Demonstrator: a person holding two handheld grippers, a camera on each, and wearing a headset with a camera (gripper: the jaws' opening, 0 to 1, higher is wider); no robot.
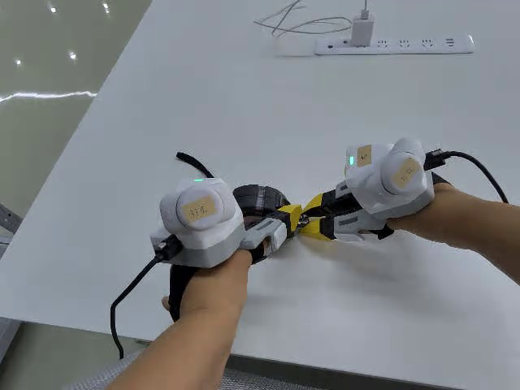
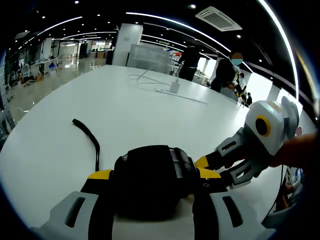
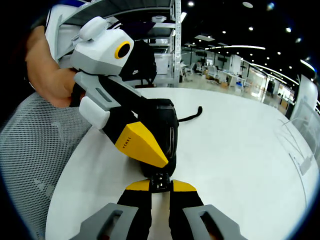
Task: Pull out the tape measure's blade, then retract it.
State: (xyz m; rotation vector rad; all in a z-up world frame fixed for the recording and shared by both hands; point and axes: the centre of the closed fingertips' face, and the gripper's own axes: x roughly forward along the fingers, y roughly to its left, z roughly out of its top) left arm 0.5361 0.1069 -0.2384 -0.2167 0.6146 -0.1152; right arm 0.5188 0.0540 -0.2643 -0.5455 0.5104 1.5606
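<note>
I'm clamping the left hand-held gripper (image 2: 154, 176) on the tape measure (image 3: 160, 125) near the desk's (image 1: 244, 97) front edge, pinching the right hand-held gripper (image 3: 160, 186) on its blade tip (image 3: 159, 181); blade looks barely out, full pull and retract pending.

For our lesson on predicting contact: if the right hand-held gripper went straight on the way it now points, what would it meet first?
Almost at once, likely the black tape measure case: the right hand-held gripper pinches the blade's end hook at its mouth. The left hand-held gripper clamps that case.
</note>
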